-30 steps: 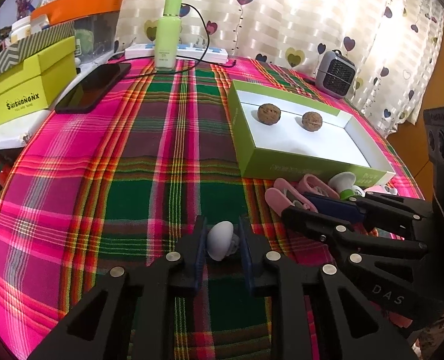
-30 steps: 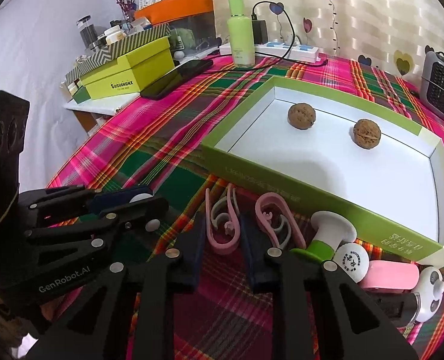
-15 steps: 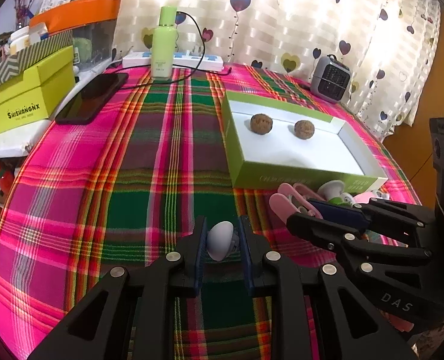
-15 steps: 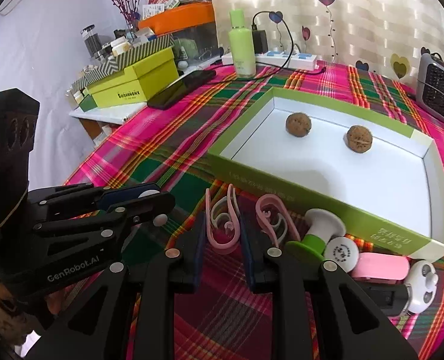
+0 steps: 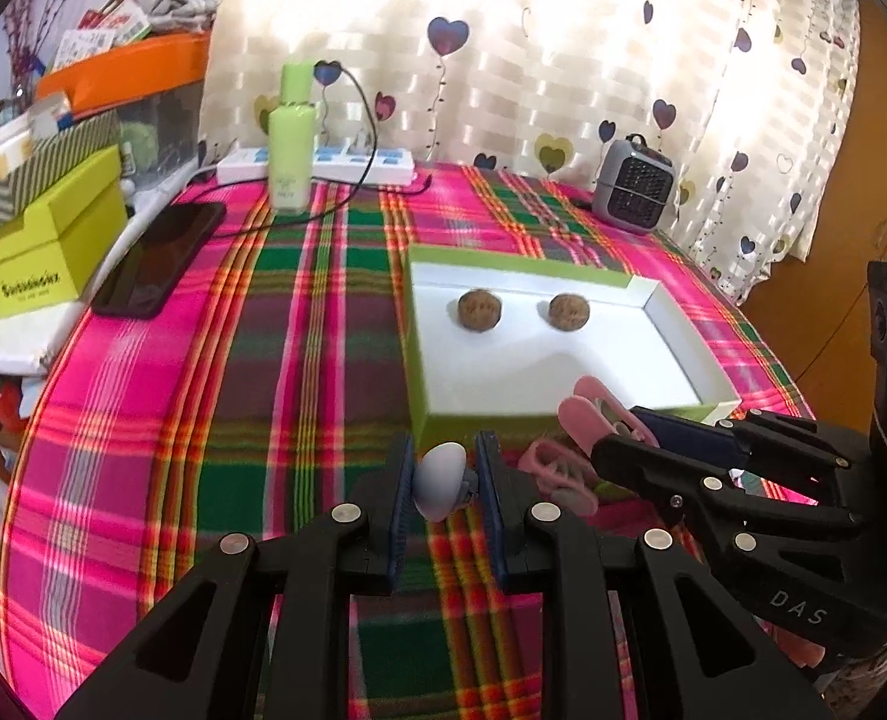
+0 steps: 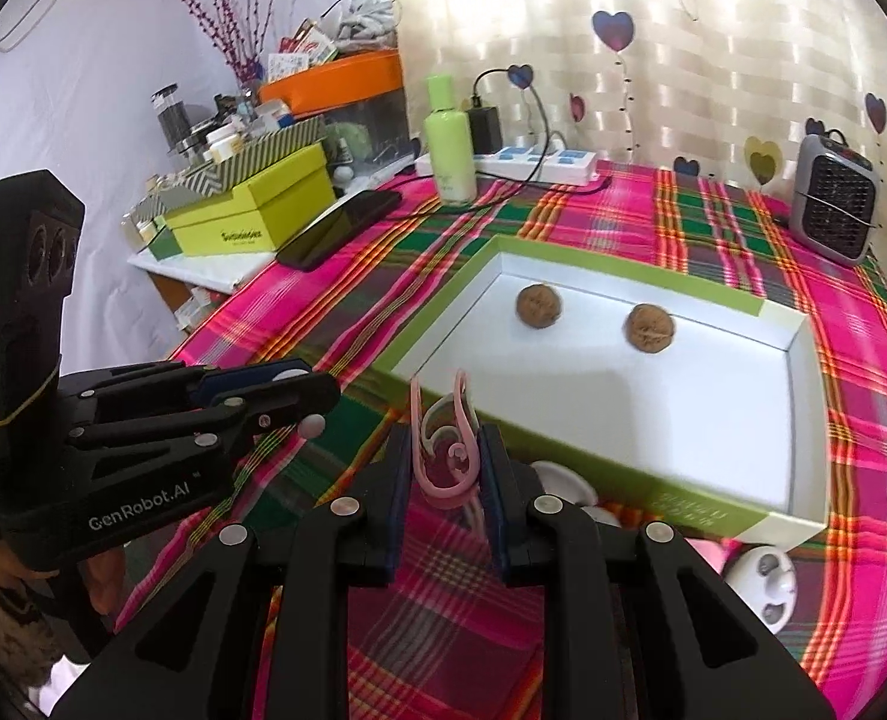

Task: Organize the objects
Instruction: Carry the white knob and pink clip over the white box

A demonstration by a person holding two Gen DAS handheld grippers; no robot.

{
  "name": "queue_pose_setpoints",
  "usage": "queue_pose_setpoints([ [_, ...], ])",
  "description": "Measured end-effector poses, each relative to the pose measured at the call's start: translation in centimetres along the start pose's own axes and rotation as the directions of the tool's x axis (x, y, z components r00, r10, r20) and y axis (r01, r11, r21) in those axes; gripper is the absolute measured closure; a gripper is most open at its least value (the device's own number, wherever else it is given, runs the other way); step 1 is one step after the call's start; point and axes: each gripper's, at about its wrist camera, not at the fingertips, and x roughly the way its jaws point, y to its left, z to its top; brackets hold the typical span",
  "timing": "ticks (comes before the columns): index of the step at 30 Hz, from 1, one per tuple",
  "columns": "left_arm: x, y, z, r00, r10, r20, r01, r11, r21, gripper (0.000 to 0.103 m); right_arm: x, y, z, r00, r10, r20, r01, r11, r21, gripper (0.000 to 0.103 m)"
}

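My left gripper (image 5: 442, 468) is shut on a small pale blue-white knob-shaped object (image 5: 437, 480), held above the plaid cloth just left of the green box. My right gripper (image 6: 446, 456) is shut on a pink hook-shaped clip (image 6: 446, 450), lifted off the cloth at the box's near left corner. The green box (image 6: 719, 510) has a white inside that holds two walnuts (image 6: 538, 306) (image 6: 650, 328). In the left wrist view the right gripper (image 5: 587, 420) reaches in from the right with the pink clip (image 5: 590, 414). The left gripper (image 6: 299, 384) shows at the left of the right wrist view.
Another pink clip (image 5: 554, 471) lies on the cloth before the box. A white round item (image 6: 764, 579) and a pink piece sit by the box's near right corner. At the back stand a green bottle (image 5: 290, 150), a power strip (image 5: 347, 165), a phone (image 5: 161, 258) and a small grey heater (image 5: 635, 186).
Both grippers have risen with their objects. The pink clip has come off the cloth and now stands upright between the right jaws. The box sits lower and nearer in both views.
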Motion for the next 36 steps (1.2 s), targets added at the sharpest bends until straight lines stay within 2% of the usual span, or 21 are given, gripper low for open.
queue_pose_setpoints([
  [13,3.5,-2.4,3.2,0.998,-0.060,-0.019,0.060,0.998,0.013,0.084,-0.4,-4.1,1.3,0.997,-0.070,0.011,0.069,0.996,0.048,0.080],
  [26,8.9,-4.2,6.1,0.995,-0.075,-0.065,0.077,0.996,0.041,0.084,1.2,-9.7,2.9,0.990,-0.141,-0.006,0.140,0.980,0.142,0.080],
  [36,12.3,-5.0,7.5,0.992,-0.081,-0.097,0.086,0.995,0.054,0.084,3.3,-12.2,3.9,0.986,-0.161,-0.047,0.167,0.971,0.170,0.080],
])
